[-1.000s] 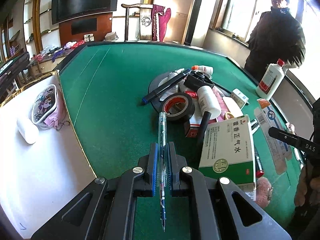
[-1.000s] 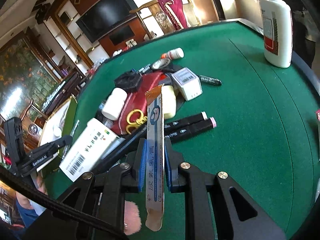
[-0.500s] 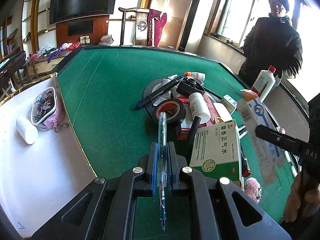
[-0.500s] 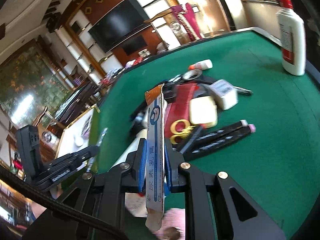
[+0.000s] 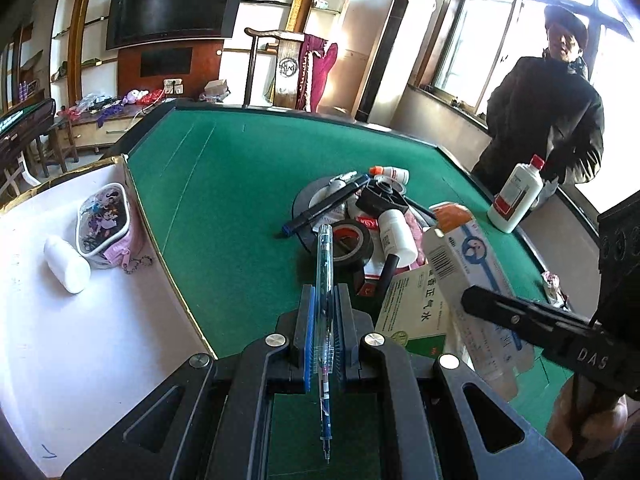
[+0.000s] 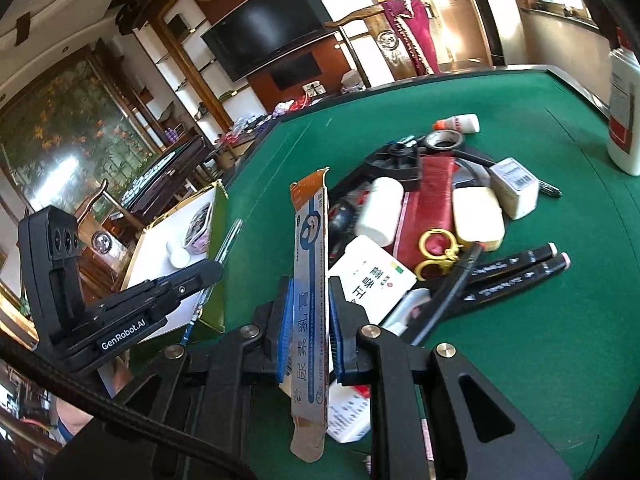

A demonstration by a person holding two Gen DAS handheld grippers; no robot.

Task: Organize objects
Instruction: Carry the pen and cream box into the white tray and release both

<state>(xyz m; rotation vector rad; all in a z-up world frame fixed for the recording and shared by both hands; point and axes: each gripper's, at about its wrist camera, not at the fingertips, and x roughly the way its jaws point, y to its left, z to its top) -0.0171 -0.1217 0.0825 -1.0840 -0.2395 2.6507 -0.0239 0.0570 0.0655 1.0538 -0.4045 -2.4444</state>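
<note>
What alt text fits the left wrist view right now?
The left gripper is shut on a clear pen above a green table. Ahead lies a pile with black tape and a green-and-white box; a white tray at left holds a pink pouch.

- Ahead of your left gripper: wall-mounted television (image 5: pixel 172 4) above a wooden cabinet (image 5: pixel 108 130).
- Ahead-right: bright windows (image 5: pixel 492 40); a bystander (image 5: pixel 548 112) stands there.
</note>
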